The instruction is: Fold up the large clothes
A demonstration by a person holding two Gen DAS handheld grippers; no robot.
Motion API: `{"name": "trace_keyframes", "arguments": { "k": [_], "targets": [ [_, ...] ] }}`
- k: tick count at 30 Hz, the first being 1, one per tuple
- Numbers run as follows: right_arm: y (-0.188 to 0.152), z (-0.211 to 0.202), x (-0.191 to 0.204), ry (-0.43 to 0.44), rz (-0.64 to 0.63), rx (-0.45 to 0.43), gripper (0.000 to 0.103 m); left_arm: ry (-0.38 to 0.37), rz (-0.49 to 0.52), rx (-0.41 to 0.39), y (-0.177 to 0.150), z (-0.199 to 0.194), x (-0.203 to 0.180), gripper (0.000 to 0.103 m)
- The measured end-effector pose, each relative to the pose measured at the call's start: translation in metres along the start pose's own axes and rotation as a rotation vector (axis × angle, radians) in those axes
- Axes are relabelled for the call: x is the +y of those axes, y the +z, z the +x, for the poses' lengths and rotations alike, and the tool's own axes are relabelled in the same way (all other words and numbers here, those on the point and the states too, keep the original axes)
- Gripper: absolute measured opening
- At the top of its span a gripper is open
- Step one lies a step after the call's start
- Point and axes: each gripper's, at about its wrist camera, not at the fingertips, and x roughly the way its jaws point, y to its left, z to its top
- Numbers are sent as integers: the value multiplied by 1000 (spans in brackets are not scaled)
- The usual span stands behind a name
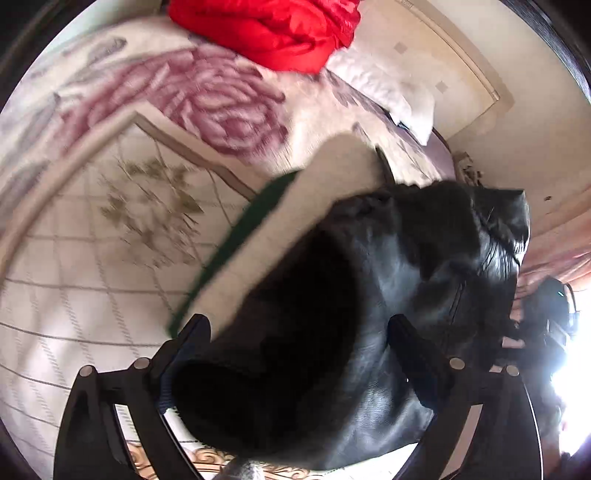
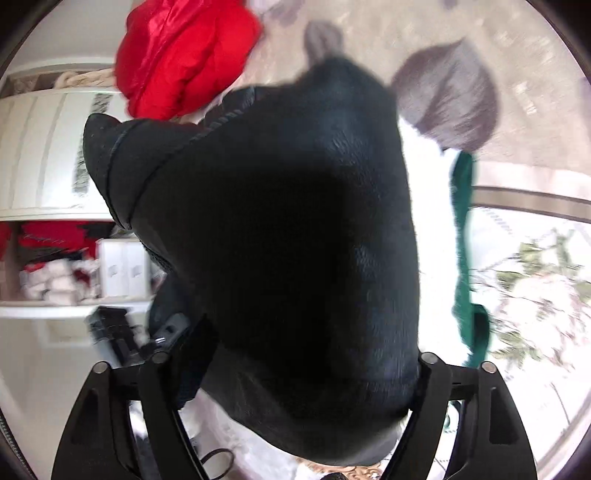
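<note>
A black leather jacket (image 1: 406,258) lies bunched on the bed and fills the middle of both wrist views (image 2: 295,184). My left gripper (image 1: 299,332) stands wide over it, with jacket folds between the fingers (image 1: 195,332) and no clear pinch. My right gripper (image 2: 310,362) is just as wide, and the jacket bulges up between its fingers (image 2: 428,373) and hides the tips. A green-edged pale garment (image 1: 236,243) lies under the jacket, its green band (image 2: 465,240) running along the jacket's side.
A red puffer jacket (image 1: 273,29) sits folded at the far side of the bed (image 2: 177,55). A rose-print blanket (image 1: 221,99) and a quilted sheet (image 1: 92,258) cover the bed. A white pillow (image 1: 388,92) lies behind. Open shelves with clothes (image 2: 55,258) stand at left.
</note>
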Motion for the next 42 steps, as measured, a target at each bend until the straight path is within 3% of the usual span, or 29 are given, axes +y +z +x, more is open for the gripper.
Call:
{"name": "trace_keyframes", "arguments": {
  "k": [1, 3, 6, 8, 11, 15, 20, 28, 36, 42],
  "targets": [
    [-8, -8, 8, -66, -26, -40, 88, 31, 25, -20, 3, -10, -4, 98],
    [-29, -23, 26, -226, -82, -134, 101, 83, 74, -70, 8, -26, -11, 98],
    [-76, -38, 67, -527, -164, -275, 102, 188, 174, -175, 6, -58, -26, 98],
    [-112, -43, 88, -631, -190, -329, 102, 252, 251, -229, -2, -78, -35, 98],
    [-174, -49, 132, -750, -216, -424, 102, 280, 339, -220, -21, -109, -44, 100],
    [-246, -69, 215, -764, -153, -499, 102, 278, 378, -179, -51, -159, -44, 100],
    [-338, -115, 321, -785, -81, -594, 102, 258, 408, -164, -85, -254, -41, 100],
    [-492, -216, 454, -861, -70, -729, 102, 194, 531, -176, -136, -411, -56, 100],
    [-613, -288, 548, -855, -76, -837, 102, 189, 556, -262, -188, -533, -61, 100],
    [-673, -327, 587, -859, -109, -905, 102, 193, 566, -326, -211, -584, -62, 100]
  ]
}}
